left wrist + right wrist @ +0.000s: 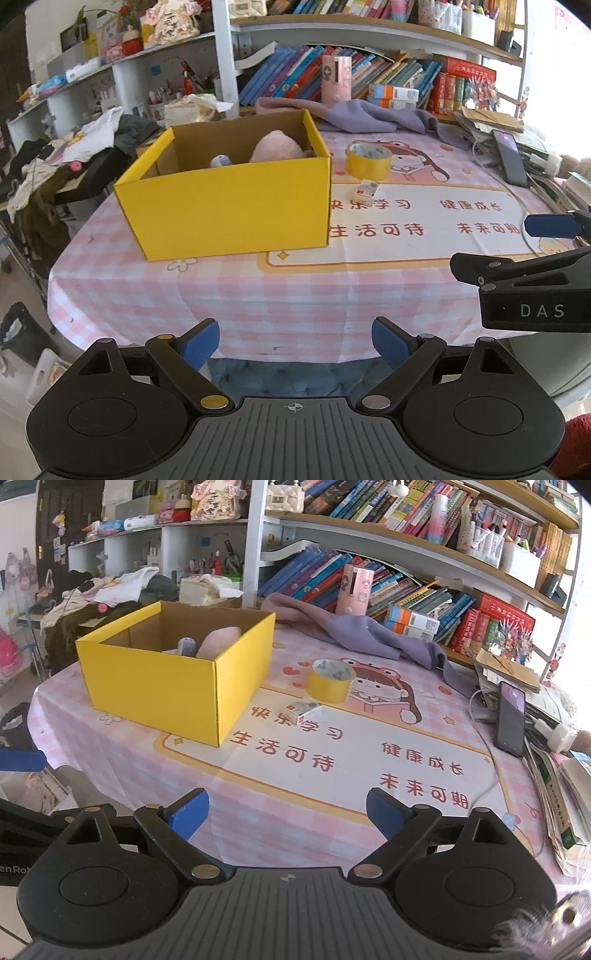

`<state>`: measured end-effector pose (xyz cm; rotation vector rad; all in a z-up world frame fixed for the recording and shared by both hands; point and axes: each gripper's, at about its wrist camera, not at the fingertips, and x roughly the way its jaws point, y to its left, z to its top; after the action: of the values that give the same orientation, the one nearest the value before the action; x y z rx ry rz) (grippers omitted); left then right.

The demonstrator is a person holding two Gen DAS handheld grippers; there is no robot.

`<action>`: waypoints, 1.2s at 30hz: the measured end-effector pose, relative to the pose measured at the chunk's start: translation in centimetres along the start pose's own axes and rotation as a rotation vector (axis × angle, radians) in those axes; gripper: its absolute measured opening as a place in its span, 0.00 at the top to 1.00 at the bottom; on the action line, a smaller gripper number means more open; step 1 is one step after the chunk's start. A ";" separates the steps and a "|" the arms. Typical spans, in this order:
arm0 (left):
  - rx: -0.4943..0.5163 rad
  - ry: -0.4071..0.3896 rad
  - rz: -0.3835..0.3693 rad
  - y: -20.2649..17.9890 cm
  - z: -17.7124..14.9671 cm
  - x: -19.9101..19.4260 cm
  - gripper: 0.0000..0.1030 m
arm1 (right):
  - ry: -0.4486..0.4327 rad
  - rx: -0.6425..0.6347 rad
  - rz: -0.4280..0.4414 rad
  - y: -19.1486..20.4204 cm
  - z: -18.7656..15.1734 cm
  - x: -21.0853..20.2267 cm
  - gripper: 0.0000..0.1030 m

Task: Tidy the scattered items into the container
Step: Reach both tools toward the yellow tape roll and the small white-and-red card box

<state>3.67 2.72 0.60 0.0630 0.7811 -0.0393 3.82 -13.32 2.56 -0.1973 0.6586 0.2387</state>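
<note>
On the left part of the checked surface [258, 812] stands the yellow box [173, 686], open at the top. A pink soft thing [218, 638] and a small bluish-white item [186, 646] already lie inside it, so part of the tidying looks done. Just right of the box, the yellow tape roll [328, 681] stands on the cloth, and the small white carton [304, 710] lies a little nearer, close beside the roll but apart from it; both are still to go in, by my reading. Farther right a dark phone [511, 720] rests by the paper stacks; whether it and the lilac cloth [369, 635] at the far edge belong to the job I cannot tell.

The left gripper [293, 345] and the right gripper [286, 814] hover at the near edge, jaws spread wide, nothing between them.

The left wrist view shows the box's long front wall and the right gripper's side at its right margin. The right wrist view shows the box's corner and deeper into it, plus the book piles at the far right.
</note>
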 end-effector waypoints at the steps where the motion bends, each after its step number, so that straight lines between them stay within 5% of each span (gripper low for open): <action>1: 0.002 0.001 -0.005 -0.1 0.0 0.1 0.11 | 0.002 0.001 -0.004 -0.1 -0.1 0.0 0.10; 21: 0.101 0.008 -0.121 -4.5 2.1 2.7 0.11 | 0.030 0.067 -0.110 -4.5 -0.5 0.4 0.10; 36: 0.151 -0.031 -0.231 -7.0 4.1 4.8 0.12 | 0.018 0.086 -0.053 -7.1 0.9 3.1 0.12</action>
<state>9.53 -4.61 -0.23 0.1149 0.7503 -0.3182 8.69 -19.36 2.04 -0.1343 0.6789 0.1574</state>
